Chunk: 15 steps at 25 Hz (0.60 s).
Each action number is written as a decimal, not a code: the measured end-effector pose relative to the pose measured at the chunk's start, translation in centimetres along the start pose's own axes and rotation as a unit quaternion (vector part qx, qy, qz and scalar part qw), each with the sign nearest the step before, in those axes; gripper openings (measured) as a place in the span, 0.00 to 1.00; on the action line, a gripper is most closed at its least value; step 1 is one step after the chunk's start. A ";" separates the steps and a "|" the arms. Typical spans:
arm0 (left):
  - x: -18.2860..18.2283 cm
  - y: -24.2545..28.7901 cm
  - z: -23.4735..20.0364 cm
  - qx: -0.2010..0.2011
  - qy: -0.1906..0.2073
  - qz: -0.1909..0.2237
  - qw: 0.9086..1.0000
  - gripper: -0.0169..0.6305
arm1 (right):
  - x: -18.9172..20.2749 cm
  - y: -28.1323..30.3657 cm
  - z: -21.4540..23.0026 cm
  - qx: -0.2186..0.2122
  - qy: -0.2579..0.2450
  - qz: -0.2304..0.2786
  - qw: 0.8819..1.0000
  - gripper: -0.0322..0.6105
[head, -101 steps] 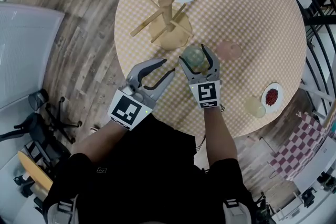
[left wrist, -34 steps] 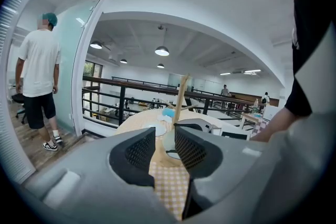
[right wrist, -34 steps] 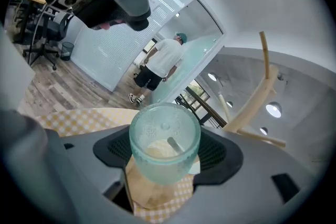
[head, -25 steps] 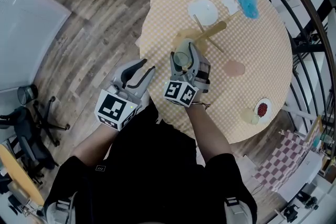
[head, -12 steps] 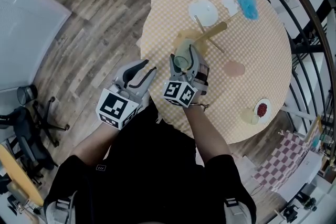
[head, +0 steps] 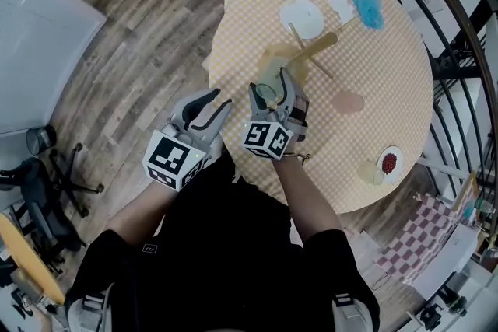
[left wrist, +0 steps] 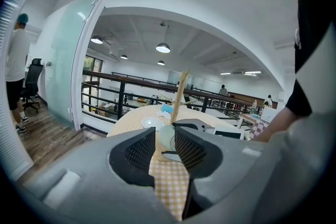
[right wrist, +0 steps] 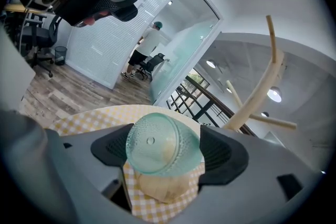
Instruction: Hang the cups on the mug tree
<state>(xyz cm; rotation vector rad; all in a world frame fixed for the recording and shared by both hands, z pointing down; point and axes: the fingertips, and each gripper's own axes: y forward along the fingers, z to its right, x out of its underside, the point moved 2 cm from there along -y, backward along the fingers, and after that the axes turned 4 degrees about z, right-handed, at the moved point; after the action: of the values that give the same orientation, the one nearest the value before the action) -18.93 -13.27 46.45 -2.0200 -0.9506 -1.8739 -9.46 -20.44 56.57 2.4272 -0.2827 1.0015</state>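
Note:
The wooden mug tree (head: 311, 50) stands on the round checked table (head: 389, 89), its pegs slanting out (right wrist: 260, 94). A green ribbed glass cup (head: 268, 92) lies tilted beside the tree, bottom toward the right gripper's camera (right wrist: 163, 144). My right gripper (head: 271, 85) has its jaws around the cup and they are opening; a small gap shows at the right pad (right wrist: 223, 152). My left gripper (head: 219, 99) hovers at the table's near-left edge, jaws narrowly apart with nothing between them (left wrist: 165, 147).
A pink cup (head: 348, 101) sits right of the tree. A yellow cup (head: 372, 172) and a small dish of red bits (head: 388, 162) are near the right edge. A white plate (head: 299, 17) and a blue cloth (head: 367, 5) lie at the far side. A railing (head: 451, 27) runs behind.
Since four seconds ago my right gripper has carried the green cup from the open table up against the mug tree. Over the last second both grippers have barely moved.

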 end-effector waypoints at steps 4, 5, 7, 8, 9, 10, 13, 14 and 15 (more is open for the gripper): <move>0.1 0.1 -0.2 0.000 -0.001 -0.001 1.000 0.21 | 0.1 -0.4 0.1 -0.003 0.014 0.003 1.000 0.66; 0.1 0.1 -0.2 0.000 -0.001 -0.001 1.000 0.21 | 0.0 -0.6 0.2 -0.004 0.016 0.005 1.000 0.66; 0.0 0.1 -0.2 0.001 -0.002 0.000 1.000 0.21 | -0.3 -0.9 0.2 -0.007 0.019 0.013 1.000 0.66; -0.1 0.1 -0.3 0.002 -0.002 0.001 1.000 0.21 | -0.5 -1.0 0.1 -0.008 0.020 0.017 1.000 0.66; -0.2 0.1 -0.3 0.003 -0.002 0.002 1.000 0.21 | -0.8 -1.2 0.1 -0.011 0.020 0.021 1.000 0.66; -0.3 0.2 -0.3 0.004 -0.002 0.003 1.000 0.21 | -1.0 -1.3 0.0 -0.013 0.020 0.025 0.999 0.66; -0.6 0.2 0.1 0.010 0.000 0.005 1.000 0.21 | -1.7 -2.2 -0.1 -0.019 0.021 0.035 0.999 0.66; -0.7 0.1 0.3 0.012 0.001 0.005 1.000 0.21 | -1.9 -2.6 -0.1 -0.020 0.024 0.037 0.999 0.66; -0.9 0.0 0.4 0.014 0.001 0.005 1.000 0.21 | -2.1 -3.1 -0.2 -0.021 0.027 0.039 0.999 0.66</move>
<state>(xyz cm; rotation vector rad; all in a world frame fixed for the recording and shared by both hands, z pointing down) -18.54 -13.29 45.53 -2.0023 -0.9578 -1.8468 -9.90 -17.69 54.07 2.3626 -0.3786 1.0827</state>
